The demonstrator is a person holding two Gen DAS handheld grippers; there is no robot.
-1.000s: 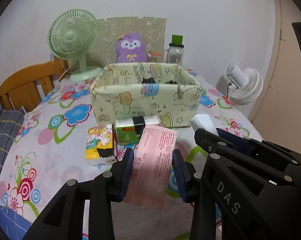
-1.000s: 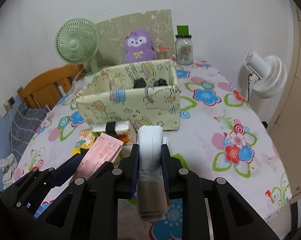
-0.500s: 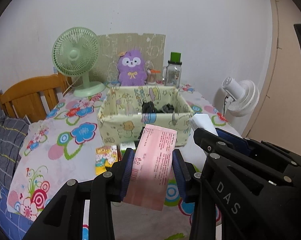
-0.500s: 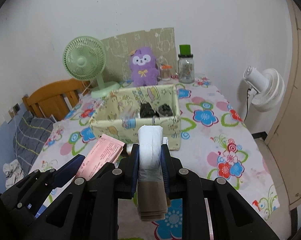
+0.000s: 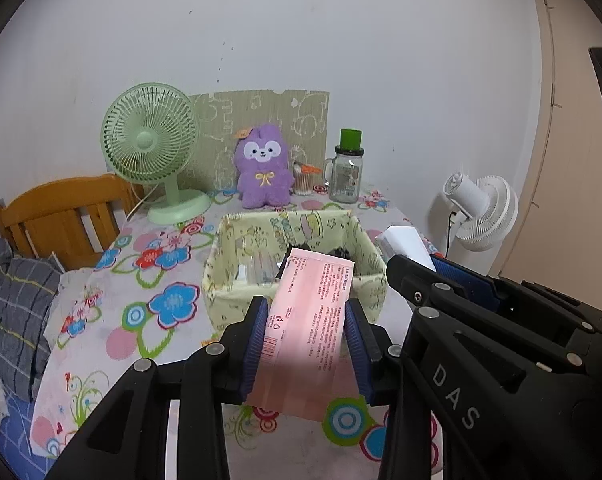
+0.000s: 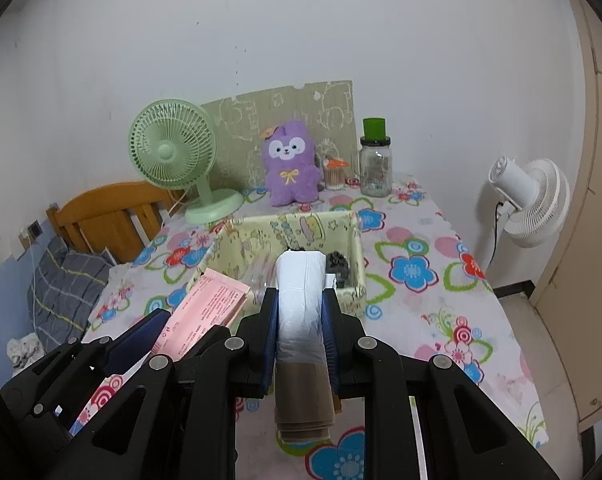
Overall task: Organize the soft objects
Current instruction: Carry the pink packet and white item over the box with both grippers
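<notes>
My left gripper (image 5: 306,328) is shut on a flat pink packet (image 5: 309,312) and holds it above the table, in front of the pale yellow fabric bin (image 5: 241,240). My right gripper (image 6: 301,312) is shut on a white roll of plastic bags (image 6: 301,292) and holds it up beside the left one, over the bin's near wall (image 6: 353,248). Dark items (image 6: 337,264) lie inside the bin. The pink packet also shows in the right wrist view (image 6: 209,308). The white roll shows in the left wrist view (image 5: 405,244).
A green desk fan (image 5: 153,148), a purple plush toy (image 5: 263,168), a glass jar with a green lid (image 5: 347,172) and a patterned board stand at the table's back. A white fan (image 6: 529,200) stands to the right, a wooden chair (image 5: 61,212) to the left.
Both grippers have risen with their loads and now look down into the bin from higher up. The small packs in front of the bin have dropped out of view.
</notes>
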